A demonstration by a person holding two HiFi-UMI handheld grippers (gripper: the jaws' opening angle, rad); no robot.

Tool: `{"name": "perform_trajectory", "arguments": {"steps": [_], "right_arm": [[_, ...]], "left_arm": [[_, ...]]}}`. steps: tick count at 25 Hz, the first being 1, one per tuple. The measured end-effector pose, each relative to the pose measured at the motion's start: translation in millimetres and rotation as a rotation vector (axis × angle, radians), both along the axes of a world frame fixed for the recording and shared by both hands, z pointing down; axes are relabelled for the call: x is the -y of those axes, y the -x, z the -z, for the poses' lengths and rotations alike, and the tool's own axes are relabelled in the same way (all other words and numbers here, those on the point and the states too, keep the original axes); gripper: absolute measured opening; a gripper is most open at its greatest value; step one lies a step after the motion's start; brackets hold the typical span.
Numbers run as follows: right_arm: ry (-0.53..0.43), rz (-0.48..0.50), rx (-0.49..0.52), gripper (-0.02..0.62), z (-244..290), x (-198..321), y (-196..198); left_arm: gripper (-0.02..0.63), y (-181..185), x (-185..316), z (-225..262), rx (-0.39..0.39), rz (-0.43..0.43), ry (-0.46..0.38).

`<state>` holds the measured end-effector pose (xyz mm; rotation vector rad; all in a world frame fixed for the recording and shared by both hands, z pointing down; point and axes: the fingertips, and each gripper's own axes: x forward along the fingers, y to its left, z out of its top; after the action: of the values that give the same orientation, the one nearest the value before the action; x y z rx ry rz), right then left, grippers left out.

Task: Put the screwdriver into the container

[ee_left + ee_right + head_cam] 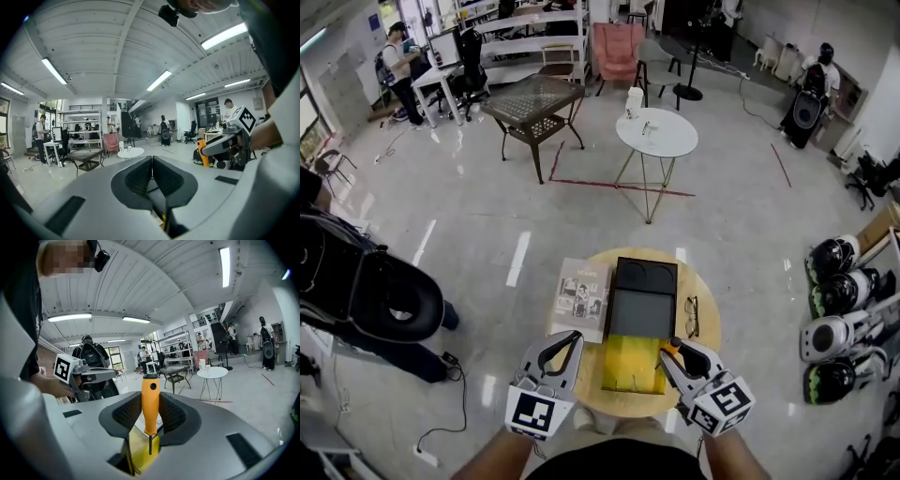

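While right gripper [150,411] clamps screwdriver [150,397], left [152,176] closed

Bright ceiling strip lights, floor glare, fisheye-warped edges.

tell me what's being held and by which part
The right gripper holds the screwdriver by its orange handle, clamped between both jaws. The left gripper is shut on nothing.
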<state>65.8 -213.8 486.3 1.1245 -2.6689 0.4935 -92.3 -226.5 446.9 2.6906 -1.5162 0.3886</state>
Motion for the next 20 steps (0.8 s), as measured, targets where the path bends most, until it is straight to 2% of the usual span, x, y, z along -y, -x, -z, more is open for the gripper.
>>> {"name": "perform_trajectory", "arguments": {"steps": [9, 13, 16, 20], "right_arm": [[0.081, -0.02, -0.015, 0.127, -47, 5, -3], [0.109, -0.019, -0.019, 0.127, -64, 3, -5], [0.114, -0.014, -0.02, 0.127, -69, 1, -5], [0.106, -0.022, -0.022, 0.126, -76, 4, -7]], "left_arm": [[0.018, 7, -2, -15, 0.016, 0.015, 0.018], [0.018, 1, -5, -18, 0.027, -0.011, 0.016], [0.018, -4, -7, -24, 0.034, -0.023, 0.032], [0.018, -10, -2, -26, 0.034, -0.037, 0.013]]}}
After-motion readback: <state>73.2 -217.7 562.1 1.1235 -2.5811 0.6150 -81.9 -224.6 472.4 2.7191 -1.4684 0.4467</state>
